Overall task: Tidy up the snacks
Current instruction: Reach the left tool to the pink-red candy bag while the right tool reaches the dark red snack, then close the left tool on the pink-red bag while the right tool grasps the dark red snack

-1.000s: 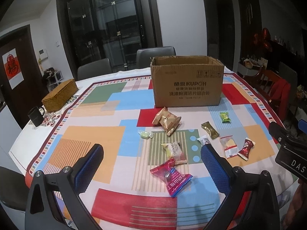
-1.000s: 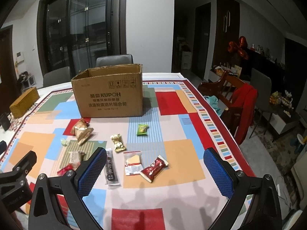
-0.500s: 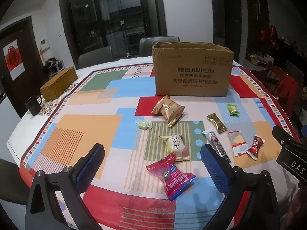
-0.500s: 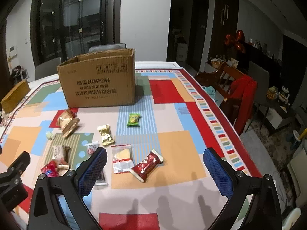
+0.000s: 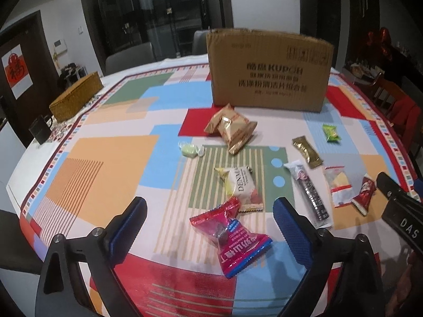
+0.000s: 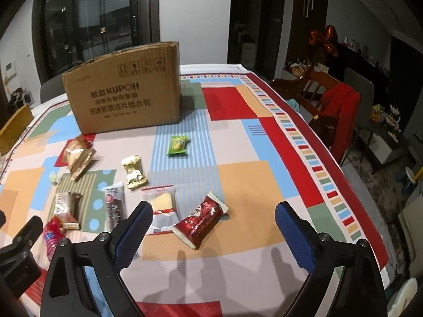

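The box (image 5: pixel 269 71) is standing at the upper centre of both views with the snacks lying loose on the tablecloth (image 5: pixel 105 158) in front of it, seemingly waiting to be gathered into it. The left gripper (image 5: pixel 210 231) is hanging spread but closing over the pink packet (image 5: pixel 231 240) at lower centre, touching nothing, and the right gripper (image 6: pixel 212 233) is likewise closing, unladen, over the red packet (image 6: pixel 201 219). Against the earlier frames, both are sitting lower and nearer, so box and packets are looming larger.
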Motion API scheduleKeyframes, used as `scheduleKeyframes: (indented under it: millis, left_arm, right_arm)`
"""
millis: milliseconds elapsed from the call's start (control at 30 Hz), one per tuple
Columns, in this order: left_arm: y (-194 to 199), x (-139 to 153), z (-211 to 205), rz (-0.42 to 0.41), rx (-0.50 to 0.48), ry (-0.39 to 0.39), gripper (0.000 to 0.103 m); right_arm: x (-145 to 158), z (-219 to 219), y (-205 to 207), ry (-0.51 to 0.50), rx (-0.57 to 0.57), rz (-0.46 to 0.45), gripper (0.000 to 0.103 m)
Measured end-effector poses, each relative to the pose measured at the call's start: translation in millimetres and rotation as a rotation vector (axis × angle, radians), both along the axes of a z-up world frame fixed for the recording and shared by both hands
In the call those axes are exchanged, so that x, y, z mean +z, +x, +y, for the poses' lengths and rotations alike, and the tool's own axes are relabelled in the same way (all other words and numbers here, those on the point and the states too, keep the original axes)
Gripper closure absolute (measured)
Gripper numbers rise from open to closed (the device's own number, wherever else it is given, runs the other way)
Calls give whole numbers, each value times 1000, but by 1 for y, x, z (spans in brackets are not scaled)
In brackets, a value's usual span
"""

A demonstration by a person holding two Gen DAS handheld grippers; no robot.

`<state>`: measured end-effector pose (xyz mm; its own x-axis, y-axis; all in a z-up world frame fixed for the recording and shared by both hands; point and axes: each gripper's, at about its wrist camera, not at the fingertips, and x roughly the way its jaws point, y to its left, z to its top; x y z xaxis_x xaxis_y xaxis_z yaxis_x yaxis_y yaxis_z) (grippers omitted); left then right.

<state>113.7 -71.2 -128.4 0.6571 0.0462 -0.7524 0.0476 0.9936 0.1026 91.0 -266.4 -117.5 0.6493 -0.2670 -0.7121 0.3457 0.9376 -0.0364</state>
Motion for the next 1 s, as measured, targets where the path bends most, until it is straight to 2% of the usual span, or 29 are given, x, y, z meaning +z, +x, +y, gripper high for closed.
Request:
scheduleKeyframes:
  millis: [133,367,667,767,867,933,1000]
  left_arm:
    - [8,-10,0,46,10,1,16]
    - [14,-25,-2,107,7,-2,19]
    - [21,-38,-2,164,-2,-22,31]
    - [23,-40,-4,176,-15,-26,35]
    - [25,-45,-5,201,-26,-36,45]
    - [26,-47,-5,209,-27,-44,55]
    - [27,-47,-4,208,-28,-51,55]
  right_arm:
    - [-5,-3,5,-2,-11,17,10]
    - [-17,-8,18,16,-32,64,17]
    - [-30,-8,26,43,-40,120,28]
    - [-35,-7,30,52,-30,138,34]
    - [-38,-6,32,67,-20,151,43]
    - [-40,-6,33,75,-15,158,54]
    - [-42,-5,33,94,-8,164,63]
